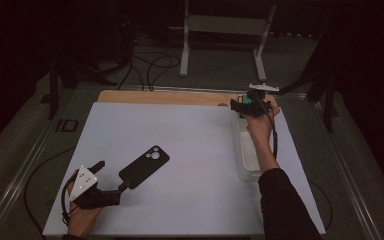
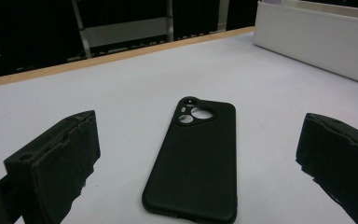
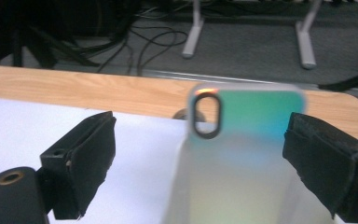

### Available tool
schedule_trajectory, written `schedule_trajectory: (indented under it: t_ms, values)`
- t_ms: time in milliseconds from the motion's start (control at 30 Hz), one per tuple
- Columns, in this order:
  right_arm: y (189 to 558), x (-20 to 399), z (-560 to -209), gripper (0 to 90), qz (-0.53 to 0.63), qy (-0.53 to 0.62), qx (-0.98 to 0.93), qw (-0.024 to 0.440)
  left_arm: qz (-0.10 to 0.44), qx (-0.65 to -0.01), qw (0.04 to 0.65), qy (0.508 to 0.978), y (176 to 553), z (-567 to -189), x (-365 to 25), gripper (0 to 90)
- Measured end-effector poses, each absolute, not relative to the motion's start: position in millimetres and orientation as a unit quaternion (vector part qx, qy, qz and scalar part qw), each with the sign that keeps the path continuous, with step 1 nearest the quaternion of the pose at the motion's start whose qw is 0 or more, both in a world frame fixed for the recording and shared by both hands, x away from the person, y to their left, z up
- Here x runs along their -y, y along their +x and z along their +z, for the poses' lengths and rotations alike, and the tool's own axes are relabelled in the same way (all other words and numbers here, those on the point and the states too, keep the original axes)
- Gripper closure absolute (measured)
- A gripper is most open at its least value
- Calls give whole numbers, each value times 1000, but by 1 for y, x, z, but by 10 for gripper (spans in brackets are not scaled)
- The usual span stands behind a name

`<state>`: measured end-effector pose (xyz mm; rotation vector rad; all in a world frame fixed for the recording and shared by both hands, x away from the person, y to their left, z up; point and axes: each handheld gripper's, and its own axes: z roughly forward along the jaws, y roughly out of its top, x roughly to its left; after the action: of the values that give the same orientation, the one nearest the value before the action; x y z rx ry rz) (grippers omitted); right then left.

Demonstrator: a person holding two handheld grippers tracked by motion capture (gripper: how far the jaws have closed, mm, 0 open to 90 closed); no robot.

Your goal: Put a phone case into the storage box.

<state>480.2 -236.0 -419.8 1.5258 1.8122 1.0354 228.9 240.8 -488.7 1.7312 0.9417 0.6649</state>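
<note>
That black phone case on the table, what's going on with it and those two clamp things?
A person holds a two-jaw gripper in each hand. The left gripper sits low at the near left of the white table, jaws open on either side of the black phone case, not pressing it. The right gripper is at the far right over a white bin, jaws open, with a shiny iridescent case between them.

Most of the white table sheet [image 1: 180, 130] lies bare, so a hand could sweep across its middle and far left freely. Near the front left, the black phone case [image 1: 144, 166] lies flat, directly ahead of the left gripper [image 1: 111, 175], between its parted jaws. Along the right edge the white bin [image 1: 245, 160] blocks a low pass; an iridescent case [image 3: 242, 140] stands in it between the right gripper's [image 1: 240, 106] open jaws.
</note>
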Motion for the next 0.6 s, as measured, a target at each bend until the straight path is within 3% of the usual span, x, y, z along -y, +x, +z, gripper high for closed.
schedule_trajectory:
  t_ms: [600]
  values:
    - [412, 223, -412, 98, 449, 493, -702, 250, 276, -390, 505, 719, 229, -489, -241, 0]
